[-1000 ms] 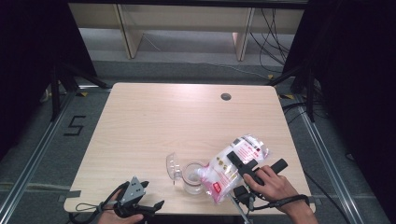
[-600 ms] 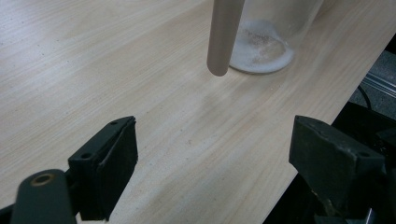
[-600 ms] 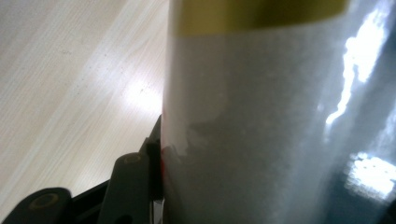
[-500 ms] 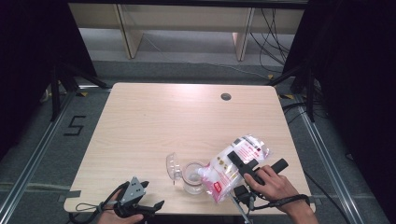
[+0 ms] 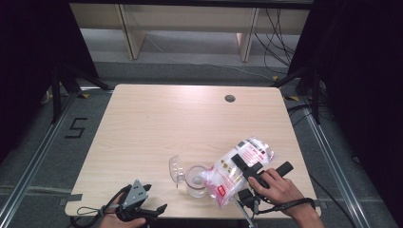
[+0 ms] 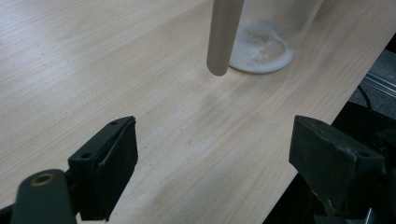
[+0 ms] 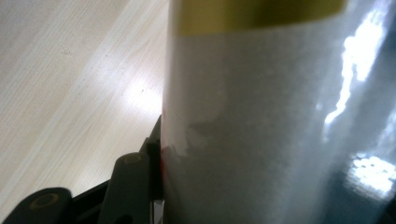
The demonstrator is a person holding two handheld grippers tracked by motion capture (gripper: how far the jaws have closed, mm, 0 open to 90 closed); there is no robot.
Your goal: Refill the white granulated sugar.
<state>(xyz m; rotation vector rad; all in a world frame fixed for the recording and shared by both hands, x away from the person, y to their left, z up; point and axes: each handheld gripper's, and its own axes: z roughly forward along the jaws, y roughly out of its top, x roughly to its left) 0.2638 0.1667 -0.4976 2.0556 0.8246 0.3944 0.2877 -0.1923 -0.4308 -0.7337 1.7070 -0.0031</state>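
A clear plastic bag (image 5: 233,172) of white grains with a red and white label lies tilted, its lower end over a clear glass jar (image 5: 195,183). My right gripper (image 5: 248,170) is shut on the bag's upper part. In the right gripper view the bag (image 7: 261,116) sits close up, with one black finger (image 7: 134,184) pressed against its side. White grains cover the jar's bottom (image 6: 261,46). The jar's clear lid (image 5: 176,168) hangs open to its left. At the table's near edge my left gripper (image 5: 151,209) rests open, its jaws (image 6: 215,158) wide apart over bare wood.
The wooden table (image 5: 166,128) has a round cable hole (image 5: 230,98) at the back right. A pale rod-like shape (image 6: 224,35) stands blurred in front of the jar in the left gripper view. The table's edge (image 6: 299,172) runs close beside the left gripper's right jaw.
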